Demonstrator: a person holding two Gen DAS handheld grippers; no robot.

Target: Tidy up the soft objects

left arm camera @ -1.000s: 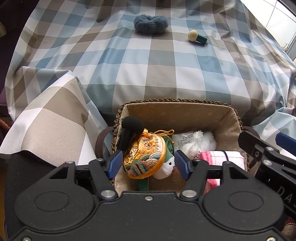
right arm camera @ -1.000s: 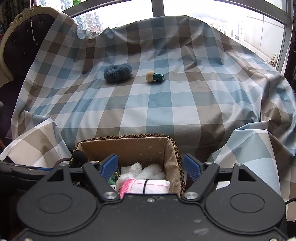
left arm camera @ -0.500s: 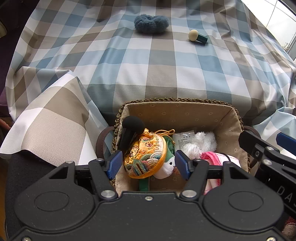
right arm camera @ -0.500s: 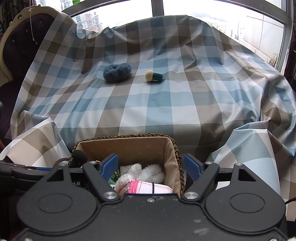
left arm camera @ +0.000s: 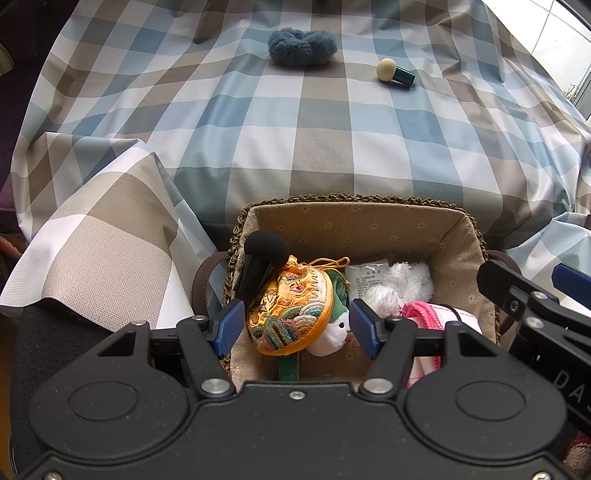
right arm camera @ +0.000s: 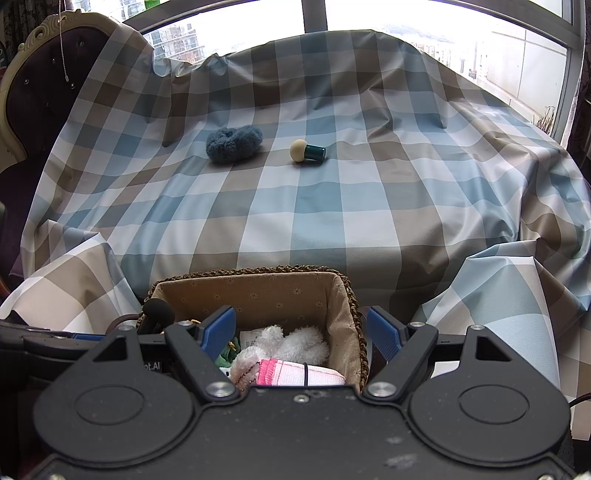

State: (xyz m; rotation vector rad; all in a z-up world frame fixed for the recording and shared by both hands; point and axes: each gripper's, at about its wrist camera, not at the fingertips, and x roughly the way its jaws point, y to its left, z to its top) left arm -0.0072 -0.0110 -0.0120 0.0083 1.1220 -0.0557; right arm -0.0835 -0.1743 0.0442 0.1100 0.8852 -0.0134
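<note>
Checked cloth (right arm camera: pixel 332 206) in blue, tan and white drapes the whole table, creased, hanging in folds at both front corners. Big windows (right arm camera: pixel 424 22) behind, bright daylight, buildings outside. Dark tufted chair (right arm camera: pixel 33 92) with carved cream frame at far left.

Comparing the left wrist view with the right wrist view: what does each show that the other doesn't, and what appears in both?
Left wrist only: the yellow embroidered pouch, the whole black sponge brush, the small white plush head and the other gripper's arm at the right edge.

Right wrist only: the windows, the carved chair back and the cloth's draped far edge.

Both: the lined basket, the white fluffy toy, the pink-trimmed cloth, and on the checked cloth the blue scrunchie and green-handled puff. Both grippers' jaws stand apart, holding nothing.
</note>
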